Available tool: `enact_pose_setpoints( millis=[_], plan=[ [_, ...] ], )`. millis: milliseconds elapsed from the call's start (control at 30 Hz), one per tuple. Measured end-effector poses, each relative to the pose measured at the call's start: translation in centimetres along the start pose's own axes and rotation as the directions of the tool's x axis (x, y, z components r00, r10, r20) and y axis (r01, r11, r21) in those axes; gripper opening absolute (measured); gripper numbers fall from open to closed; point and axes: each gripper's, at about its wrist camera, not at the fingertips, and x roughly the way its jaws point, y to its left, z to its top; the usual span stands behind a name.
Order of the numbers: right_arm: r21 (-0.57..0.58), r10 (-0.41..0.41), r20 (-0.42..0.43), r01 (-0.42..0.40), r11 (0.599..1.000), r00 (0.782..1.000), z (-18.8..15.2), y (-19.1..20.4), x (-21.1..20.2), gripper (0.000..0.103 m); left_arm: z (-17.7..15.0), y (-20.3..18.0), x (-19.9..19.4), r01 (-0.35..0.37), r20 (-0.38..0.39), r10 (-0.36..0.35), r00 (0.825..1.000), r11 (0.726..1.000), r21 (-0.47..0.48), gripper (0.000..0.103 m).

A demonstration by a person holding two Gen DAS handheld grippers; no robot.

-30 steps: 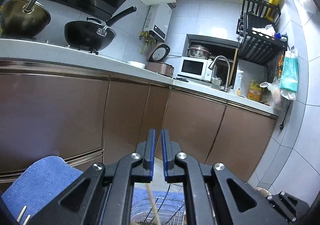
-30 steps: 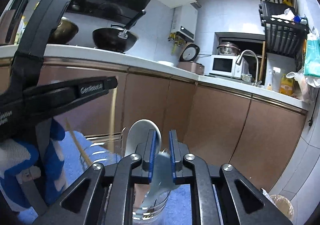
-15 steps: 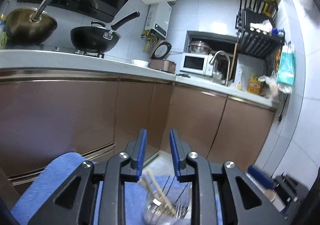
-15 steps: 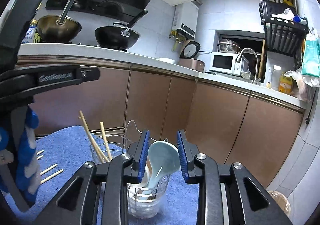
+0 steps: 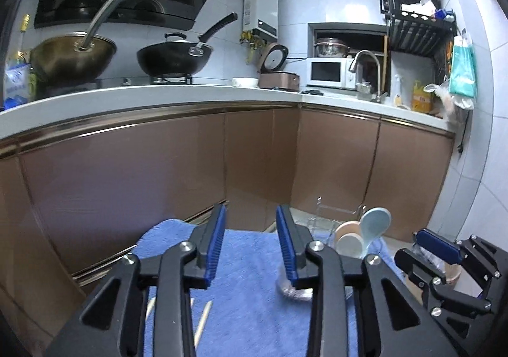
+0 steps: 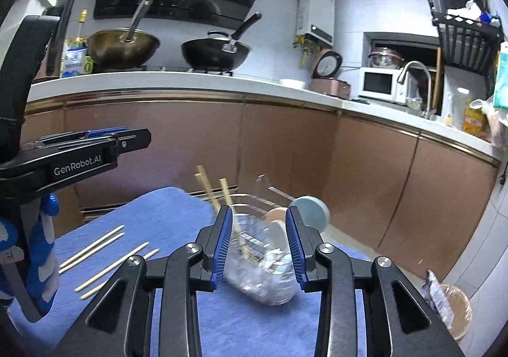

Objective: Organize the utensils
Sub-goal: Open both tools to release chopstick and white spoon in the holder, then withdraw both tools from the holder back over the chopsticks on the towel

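A clear glass jar (image 6: 263,274) stands on a blue towel (image 6: 165,223) and holds spoons and chopsticks. A pale blue spoon (image 6: 312,209) and a peach spoon (image 6: 275,214) stick out of it; two wooden chopsticks (image 6: 211,187) lean out to the left. Several loose chopsticks (image 6: 104,249) lie on the towel at left. My right gripper (image 6: 257,249) is open and empty, just in front of the jar. My left gripper (image 5: 250,246) is open and empty above the towel; the spoons (image 5: 365,230) show to its right, loose chopsticks (image 5: 203,319) below.
A wire rack (image 5: 336,214) stands behind the jar. Brown cabinet fronts (image 5: 254,154) run behind the towel under a white counter with two woks (image 5: 173,55). A bin (image 6: 457,306) sits on the floor at right. The left gripper's body (image 6: 73,157) shows at left.
Both grippers opened and pulled back. The left let chopsticks go into the jar, the right let the pale blue spoon go into it. The left gripper swung left, off the jar.
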Motion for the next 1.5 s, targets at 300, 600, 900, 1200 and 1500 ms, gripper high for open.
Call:
enact_pose_setpoints(
  millis=[300,600,900,1200,1500],
  plan=[
    [0.008,0.069,-0.017,-0.069,0.998,0.997,-0.1,2.4,-2.3,0.035,-0.8,2.1,-3.9,-0.069,-0.003,0.069,0.998,0.997,0.028,0.033],
    [0.006,0.098,-0.030,-0.098,0.995,0.995,-0.4,3.7,-4.0,0.035,-0.7,3.5,-6.4,-0.102,-0.001,0.102,0.995,0.994,0.045,0.033],
    [-0.028,0.144,-0.144,-0.150,0.988,0.979,-1.0,5.9,-3.4,0.035,-1.2,9.0,-5.4,-0.021,-0.175,0.018,0.984,1.000,-0.015,0.033],
    [-0.033,0.228,-0.304,-0.250,0.968,0.925,-2.6,9.1,0.0,0.035,-4.6,19.1,-1.6,-0.011,-0.435,-0.030,0.900,0.996,-0.090,0.033],
    [0.061,0.321,-0.468,-0.333,0.941,0.823,-4.9,11.6,6.4,0.035,-8.5,19.2,5.6,0.145,-0.596,-0.259,0.760,0.962,-0.233,0.032]
  ],
)
